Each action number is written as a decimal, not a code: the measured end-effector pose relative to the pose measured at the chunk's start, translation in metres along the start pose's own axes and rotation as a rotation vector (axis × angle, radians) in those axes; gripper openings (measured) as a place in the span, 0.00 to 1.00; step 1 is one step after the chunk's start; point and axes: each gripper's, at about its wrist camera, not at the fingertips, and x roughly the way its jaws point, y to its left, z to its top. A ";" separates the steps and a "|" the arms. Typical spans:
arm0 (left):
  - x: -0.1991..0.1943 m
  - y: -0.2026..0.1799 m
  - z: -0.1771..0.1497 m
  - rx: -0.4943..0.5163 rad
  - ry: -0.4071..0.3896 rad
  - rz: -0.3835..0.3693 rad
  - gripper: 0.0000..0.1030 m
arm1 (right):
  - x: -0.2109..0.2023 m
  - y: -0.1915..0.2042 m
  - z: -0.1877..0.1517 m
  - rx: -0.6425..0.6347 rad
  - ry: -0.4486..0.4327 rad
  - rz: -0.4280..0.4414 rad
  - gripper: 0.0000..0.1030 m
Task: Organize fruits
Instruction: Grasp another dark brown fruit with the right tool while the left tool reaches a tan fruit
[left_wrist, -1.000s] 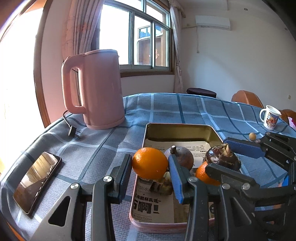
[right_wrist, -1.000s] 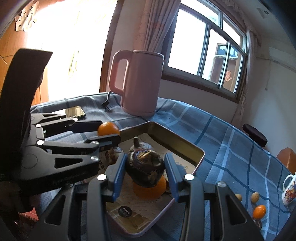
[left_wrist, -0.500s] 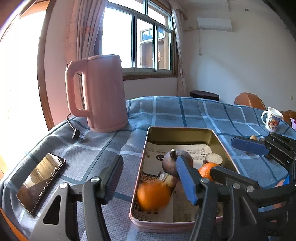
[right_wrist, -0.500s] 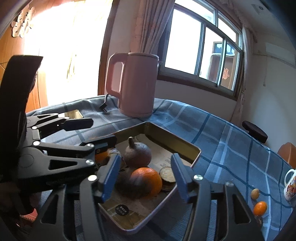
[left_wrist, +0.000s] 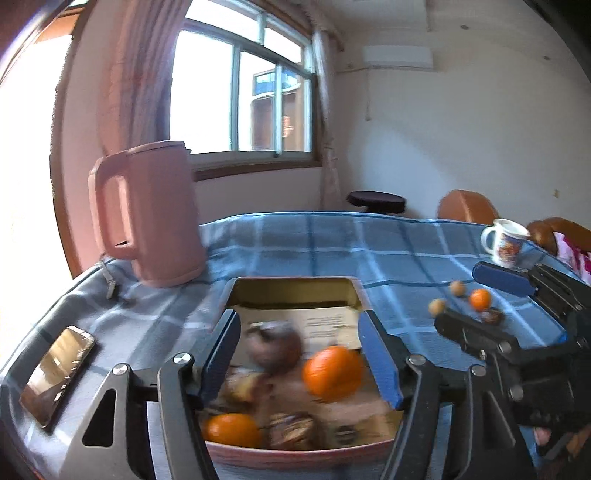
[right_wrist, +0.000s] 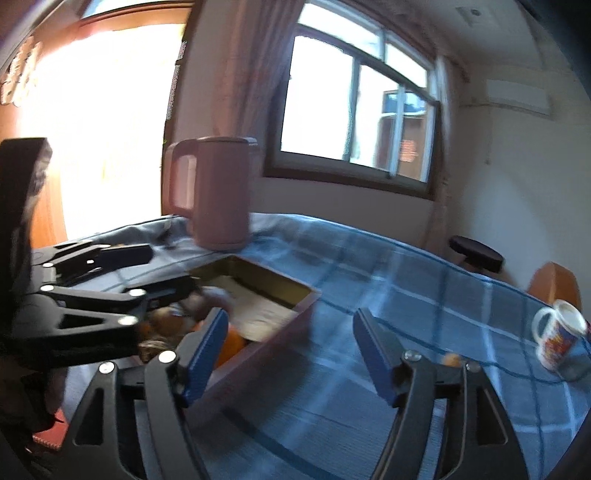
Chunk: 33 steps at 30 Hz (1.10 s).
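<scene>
The left gripper (left_wrist: 301, 356) with blue-padded black fingers hangs with its jaws spread wide over the near half of the shallow rectangular metal tray (left_wrist: 291, 286), gripping nothing. Inside the tray, lined with printed paper, lie a bright round orange (left_wrist: 332, 373) toward the tray's right side, a second orange (left_wrist: 232, 430) at its near left corner, a dark brownish-purple round fruit (left_wrist: 275, 347) nearer the middle, and a blurred dark scaly fruit (left_wrist: 291, 430) by the near rim. The right gripper (right_wrist: 290, 350) is also wide apart and empty, just right of the tray, over the blue checked tablecloth (right_wrist: 369, 280). Well right of the tray sit a small orange (left_wrist: 480, 298) and two small tan round fruits (left_wrist: 457, 287), close together. A tall pink plastic kettle (left_wrist: 147, 214) stands behind the tray's left corner, a smartphone (left_wrist: 57, 373) lies left of the tray, and a white printed mug (left_wrist: 506, 246) is far to the tray's right
</scene>
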 end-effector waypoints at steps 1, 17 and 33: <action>0.000 -0.008 0.001 0.011 -0.001 -0.016 0.67 | -0.004 -0.010 -0.003 0.016 0.003 -0.024 0.71; 0.087 -0.115 0.016 0.111 0.167 -0.178 0.70 | 0.006 -0.143 -0.045 0.302 0.288 -0.300 0.71; 0.130 -0.129 0.016 0.091 0.296 -0.208 0.70 | 0.026 -0.152 -0.059 0.359 0.396 -0.187 0.41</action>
